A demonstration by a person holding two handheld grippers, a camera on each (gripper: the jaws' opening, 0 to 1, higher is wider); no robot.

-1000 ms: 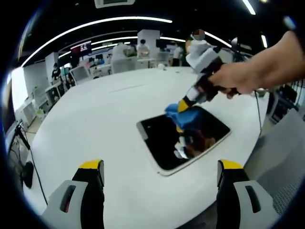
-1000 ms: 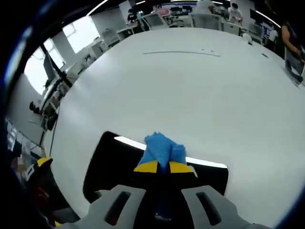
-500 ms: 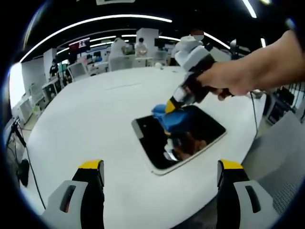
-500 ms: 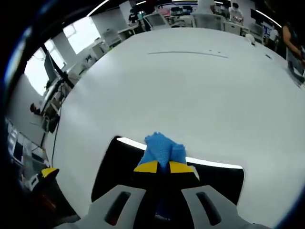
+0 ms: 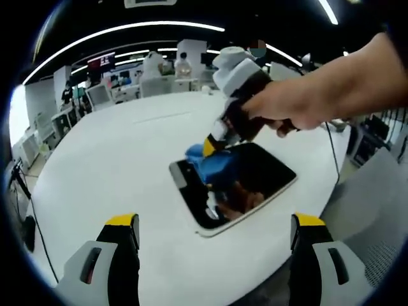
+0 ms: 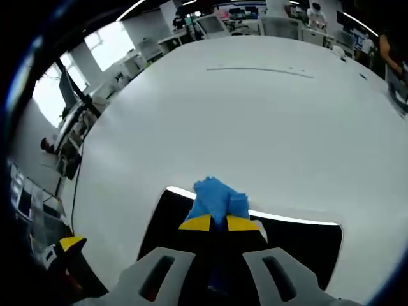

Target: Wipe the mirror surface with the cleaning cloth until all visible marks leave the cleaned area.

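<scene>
Left gripper view shows its own left gripper [image 5: 215, 255] nearest, jaws spread wide and holding nothing above the white desk [image 5: 95, 166]. Beyond it the mirror [image 5: 255, 175] lies flat on the desk, and the right gripper [image 5: 209, 148], jaws clamped on the blue cleaning cloth [image 5: 207, 166], now presses the cloth at the mirror's far-left corner, having slid there from nearer the middle over the last second. Right gripper view confirms it: the cloth sits at the mirror's far edge. Judging by this, the stroke is reaching the border; whether marks remain is too blurred to tell.
</scene>
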